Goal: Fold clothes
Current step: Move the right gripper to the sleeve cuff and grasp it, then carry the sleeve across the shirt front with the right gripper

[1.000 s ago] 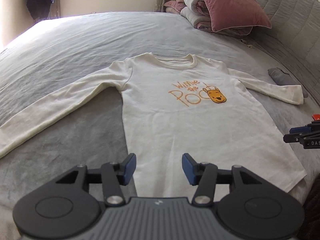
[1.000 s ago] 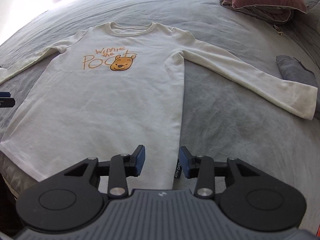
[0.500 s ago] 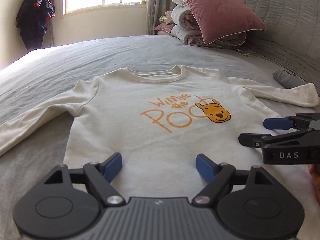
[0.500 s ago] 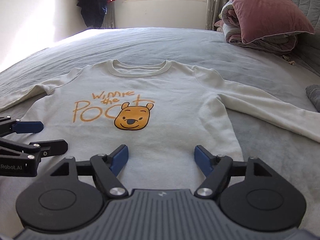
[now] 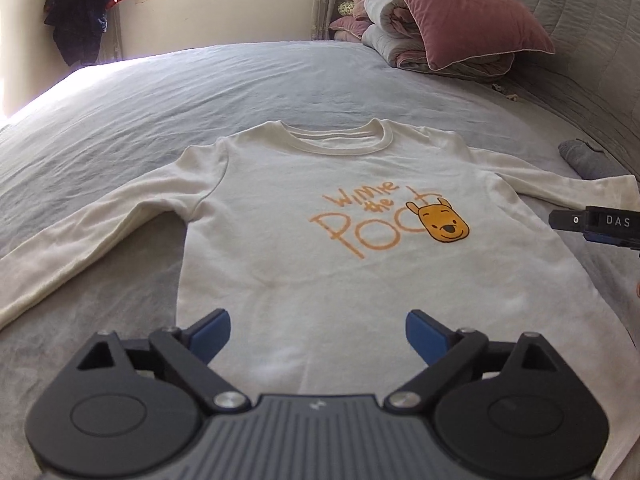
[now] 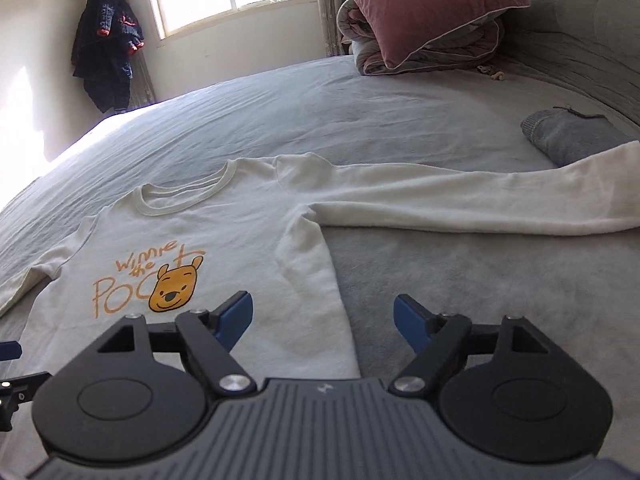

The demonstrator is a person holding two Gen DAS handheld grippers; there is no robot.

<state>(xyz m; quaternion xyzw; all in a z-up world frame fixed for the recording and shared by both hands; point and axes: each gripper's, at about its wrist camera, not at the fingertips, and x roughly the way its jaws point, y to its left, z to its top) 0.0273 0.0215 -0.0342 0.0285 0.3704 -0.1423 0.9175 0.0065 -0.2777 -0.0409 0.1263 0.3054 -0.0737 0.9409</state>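
Your shirt [image 5: 280, 240] lies flat, print up, on the bed [image 5: 200, 92], sleeves spread — soft, light knit that will sag and drag. Left gripper [image 5: 318, 330] and right gripper [image 6: 322, 314] both gape wide, empty — pinch at hem, shoulder or cuff.

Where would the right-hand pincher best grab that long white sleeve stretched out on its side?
Probably at the cuff end of the sleeve, coming from the near side: it lies flat and straight on the bed, free of the folded grey cloth behind. The right gripper is open.
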